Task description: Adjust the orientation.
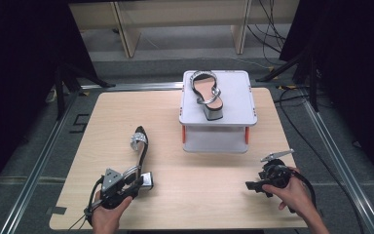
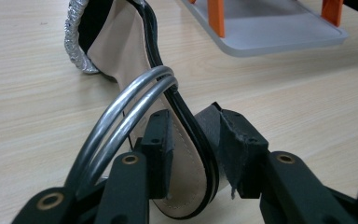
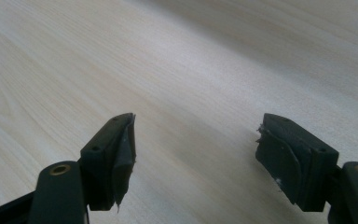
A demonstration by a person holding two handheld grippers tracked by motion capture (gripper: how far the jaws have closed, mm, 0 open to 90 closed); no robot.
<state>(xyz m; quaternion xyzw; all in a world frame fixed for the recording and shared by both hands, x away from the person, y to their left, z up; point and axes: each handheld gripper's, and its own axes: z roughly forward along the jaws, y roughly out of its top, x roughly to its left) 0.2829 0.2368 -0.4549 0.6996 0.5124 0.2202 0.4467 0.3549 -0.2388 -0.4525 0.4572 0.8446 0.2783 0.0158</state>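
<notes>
Silver-strapped sandal (image 1: 139,146) on wooden table (image 1: 199,190), heel end clamped by left gripper (image 1: 134,183).
High view: right gripper (image 1: 253,186) apart, low over bare wood. Left gripper view: pads (image 2: 161,140) pressing sandal's heel. Right gripper view: jaws spread wide, holding nothing.

The high view looks forward and down from above the person's side, taking in the whole wooden bench (image 1: 175,146) with the grey stand (image 1: 218,105) at upper centre of the frame. The left gripper view sits low and very close, looking along its tool (image 2: 193,154) across the bench top, past the sandal (image 2: 135,60) to the stand's base at upper right; both also appear in the high view. The right gripper view rides close behind its tool (image 3: 196,154), facing bare bench surface.
</notes>
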